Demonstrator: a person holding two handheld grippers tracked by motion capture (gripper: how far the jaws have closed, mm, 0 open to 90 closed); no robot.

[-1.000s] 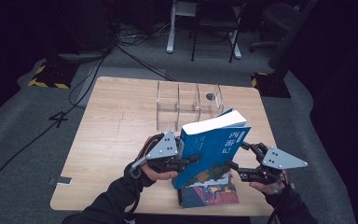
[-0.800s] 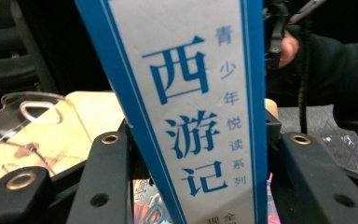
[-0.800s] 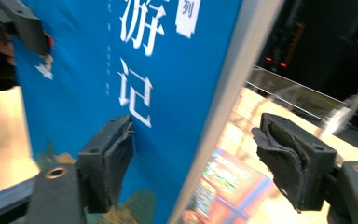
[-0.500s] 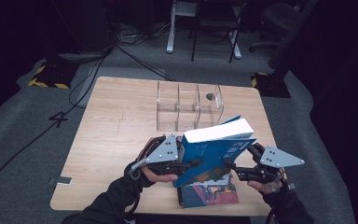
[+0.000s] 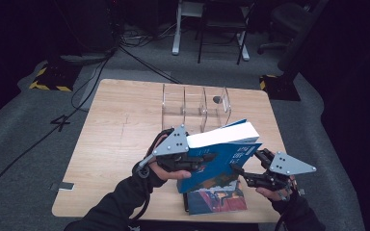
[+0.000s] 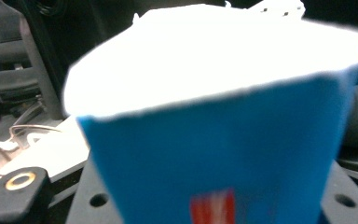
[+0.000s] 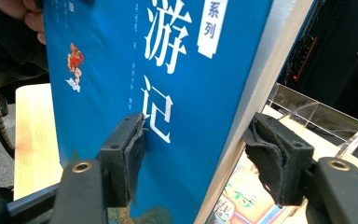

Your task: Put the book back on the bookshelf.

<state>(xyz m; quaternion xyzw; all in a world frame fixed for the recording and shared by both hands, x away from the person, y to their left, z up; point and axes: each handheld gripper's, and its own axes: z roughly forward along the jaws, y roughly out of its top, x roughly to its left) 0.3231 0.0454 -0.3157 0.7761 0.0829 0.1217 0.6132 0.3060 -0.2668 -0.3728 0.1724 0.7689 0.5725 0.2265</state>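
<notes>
Right gripper view has the right gripper point(image 7: 196, 158) closing in on the blue book point(image 7: 168, 84), one pad touching, the other just off; left gripper point(image 5: 195, 161) clamps its near-left edge, tilted above a second book point(image 5: 217, 199). Lift underway; next, stand it in the far rack point(image 5: 195, 103)

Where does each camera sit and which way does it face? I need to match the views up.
High view: above the person's side, facing forward and down on the table; both forearms, left gripper and right gripper show.
Left gripper view: rides the left gripper, close against the blue book.
Right gripper view: looks along its pads, which flank the book's edge.
Shared: the blue book.
</notes>
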